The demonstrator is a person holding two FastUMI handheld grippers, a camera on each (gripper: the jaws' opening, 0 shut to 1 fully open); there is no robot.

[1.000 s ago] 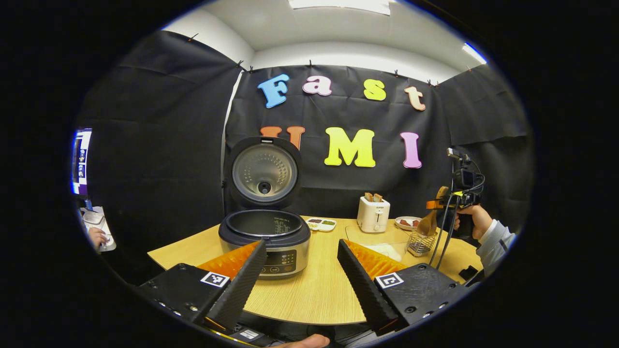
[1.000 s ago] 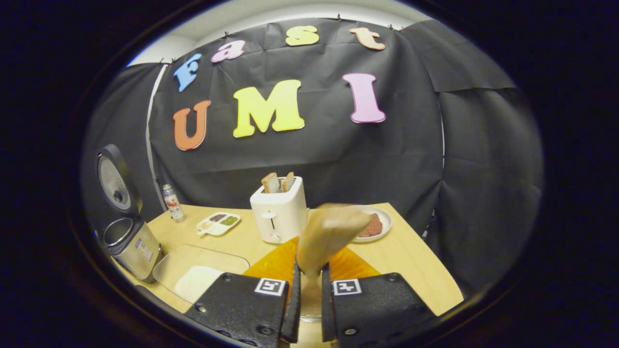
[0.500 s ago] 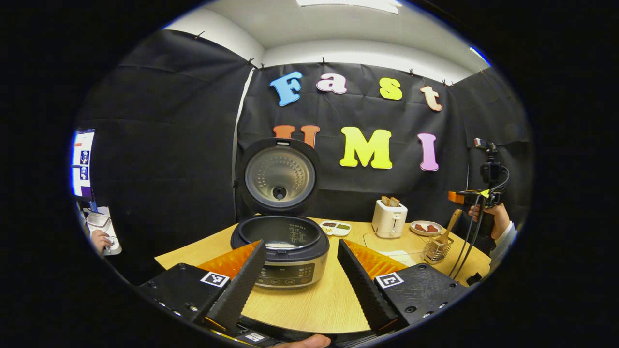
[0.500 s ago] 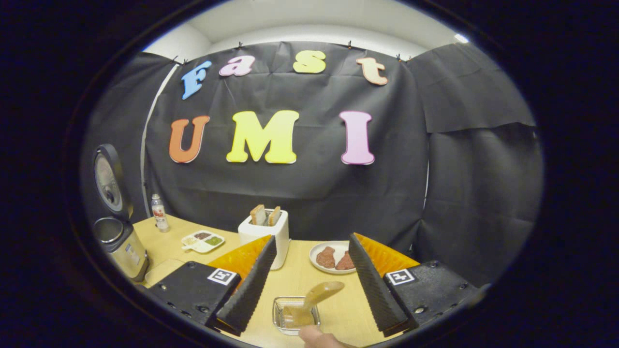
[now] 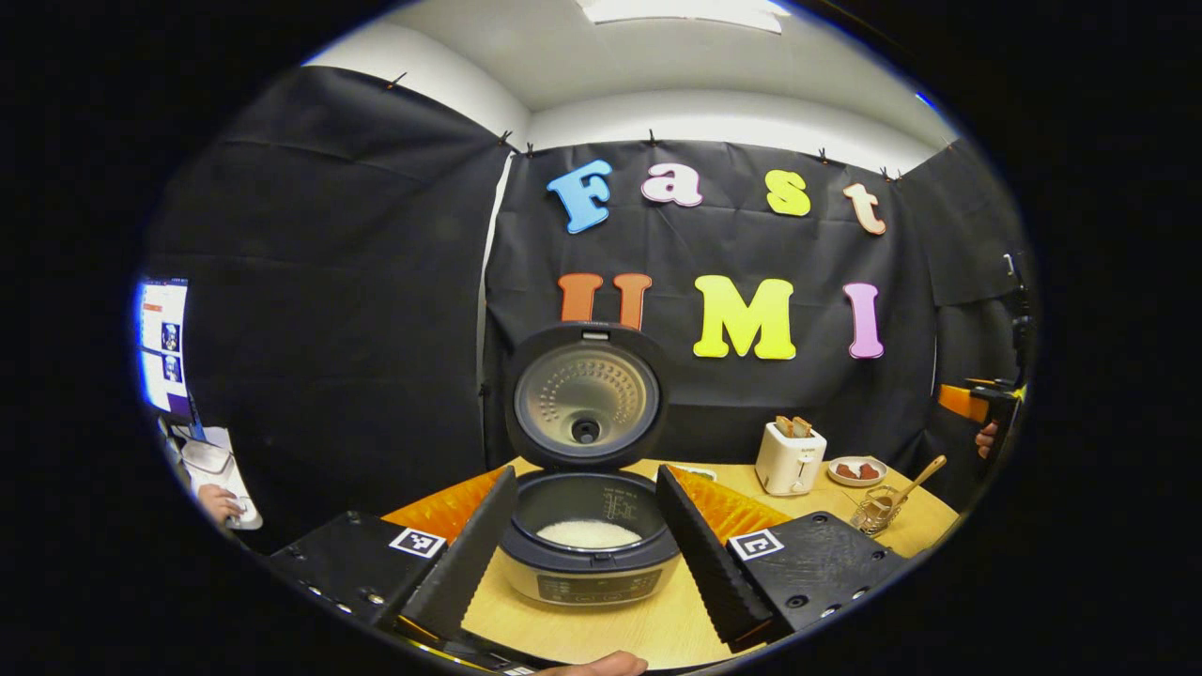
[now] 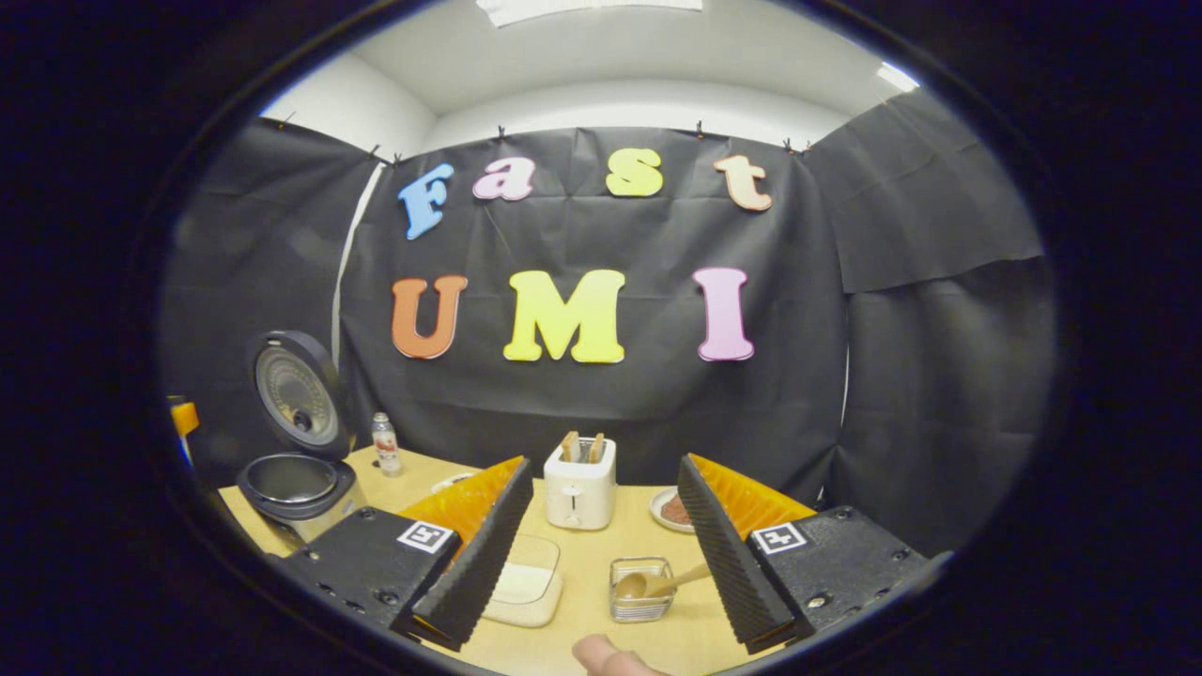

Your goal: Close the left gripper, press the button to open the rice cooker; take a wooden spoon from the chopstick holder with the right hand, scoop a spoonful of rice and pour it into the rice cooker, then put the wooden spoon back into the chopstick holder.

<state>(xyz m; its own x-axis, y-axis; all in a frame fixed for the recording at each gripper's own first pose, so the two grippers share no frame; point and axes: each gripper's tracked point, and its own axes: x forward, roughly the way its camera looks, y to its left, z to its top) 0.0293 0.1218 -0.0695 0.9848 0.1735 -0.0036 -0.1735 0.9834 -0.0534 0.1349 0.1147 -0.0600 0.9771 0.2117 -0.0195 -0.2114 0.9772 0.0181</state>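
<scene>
Fingers of the right gripper (image 6: 601,554) are standing spread wide with nothing between them, and just beyond them the spoon (image 6: 657,582) is sitting in the wire holder (image 6: 641,590), bowl down inside the basket and handle leaning out over the rim toward the right finger. Beside the holder a clear tray (image 6: 526,582) of rice is lying on the table (image 6: 582,620). Farther back the toaster (image 6: 580,483) is standing with bread in its slots, a plate (image 6: 671,510) next to it. In the left gripper view the left gripper (image 5: 575,554) is also gaping open and empty, framing the cooker (image 5: 590,554), whose lid is standing upright and whose pot is showing white rice at the bottom. By these frames, the task looks finished. The spoon looks light, stiff and smooth; the slim handle above the rim would be the place to pinch it, though it could pivot in a loose grip.
</scene>
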